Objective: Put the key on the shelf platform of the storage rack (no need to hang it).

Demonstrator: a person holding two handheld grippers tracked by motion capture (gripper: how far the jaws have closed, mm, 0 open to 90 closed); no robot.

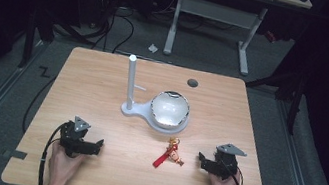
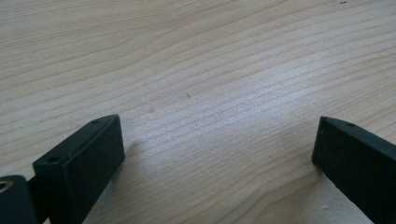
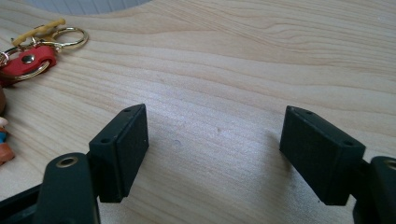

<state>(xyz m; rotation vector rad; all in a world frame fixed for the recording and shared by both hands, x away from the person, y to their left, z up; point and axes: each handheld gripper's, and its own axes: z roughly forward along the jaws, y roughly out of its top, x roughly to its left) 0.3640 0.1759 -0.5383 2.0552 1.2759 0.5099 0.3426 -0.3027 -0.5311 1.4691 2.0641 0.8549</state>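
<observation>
Resting on the wooden table (image 1: 103, 82) near its front edge, the left gripper (image 1: 99, 145) sits with its jaws spread wide and nothing between them — bare wood grain lies in the gap. The right gripper (image 1: 201, 157) rests at the opposite side, jaws likewise parted and empty. Between the two, closer to the right one, lies a keychain (image 1: 170, 155) with a red strap and gold ring. Behind it stands a white stand (image 1: 130, 87) with an upright post, a shiny bowl (image 1: 170, 108) on its base.
</observation>
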